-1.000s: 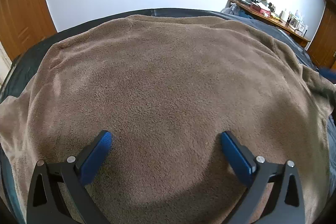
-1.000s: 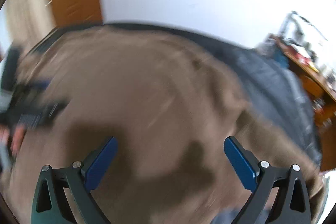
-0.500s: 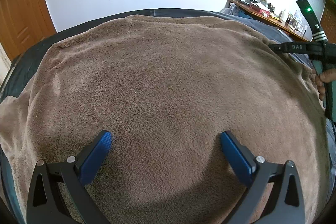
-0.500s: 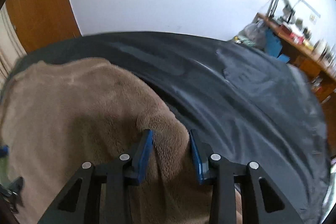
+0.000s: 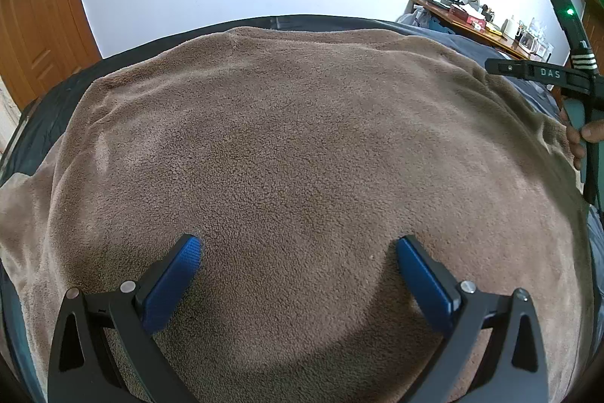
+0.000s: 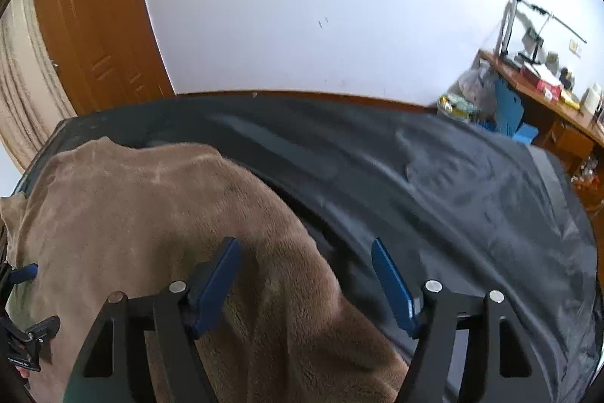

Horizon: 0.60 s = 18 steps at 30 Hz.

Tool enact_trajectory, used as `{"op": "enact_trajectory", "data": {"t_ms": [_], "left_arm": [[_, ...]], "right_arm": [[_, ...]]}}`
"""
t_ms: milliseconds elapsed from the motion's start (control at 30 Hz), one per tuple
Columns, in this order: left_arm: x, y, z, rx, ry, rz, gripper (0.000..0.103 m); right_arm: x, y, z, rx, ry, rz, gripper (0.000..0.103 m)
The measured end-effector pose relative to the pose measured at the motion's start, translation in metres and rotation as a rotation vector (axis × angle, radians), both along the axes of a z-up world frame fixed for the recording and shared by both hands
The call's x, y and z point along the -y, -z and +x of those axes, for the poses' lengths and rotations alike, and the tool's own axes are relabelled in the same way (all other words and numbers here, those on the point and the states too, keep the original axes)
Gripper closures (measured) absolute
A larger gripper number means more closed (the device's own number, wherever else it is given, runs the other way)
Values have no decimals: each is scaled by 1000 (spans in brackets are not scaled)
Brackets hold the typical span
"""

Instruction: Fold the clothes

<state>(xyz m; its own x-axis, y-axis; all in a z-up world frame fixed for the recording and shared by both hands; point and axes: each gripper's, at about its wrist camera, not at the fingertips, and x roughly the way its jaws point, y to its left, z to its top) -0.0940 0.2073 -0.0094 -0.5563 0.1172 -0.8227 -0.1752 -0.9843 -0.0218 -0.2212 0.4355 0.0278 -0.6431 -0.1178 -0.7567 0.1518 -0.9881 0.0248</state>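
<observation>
The left gripper [image 5: 298, 252] has its jaws wide apart above the middle of the brown fleece garment [image 5: 294, 138], holding nothing. The right gripper [image 6: 305, 255] is also parted, straddling the garment's right edge without pinching it. The fleece lies spread nearly flat on the dark sheet [image 6: 472, 199] — no fold is visible yet, so, by my reading, the whole folding remains. Its near hem and sleeves are cut off — which side faces up is unclear.
</observation>
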Motion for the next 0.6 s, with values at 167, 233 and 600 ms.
{"op": "enact_trajectory", "data": {"t_ms": [167,233,600], "left_arm": [[0,0,0,0,0,1,0],[0,0,0,0,0,1,0],[-1,-1,0,0,0,1,0]], "right_arm": [[1,18,-14,66,-8,14,30],[3,28,-19,108,-15,23,32],[3,18,-31,58,69,135,77]]}}
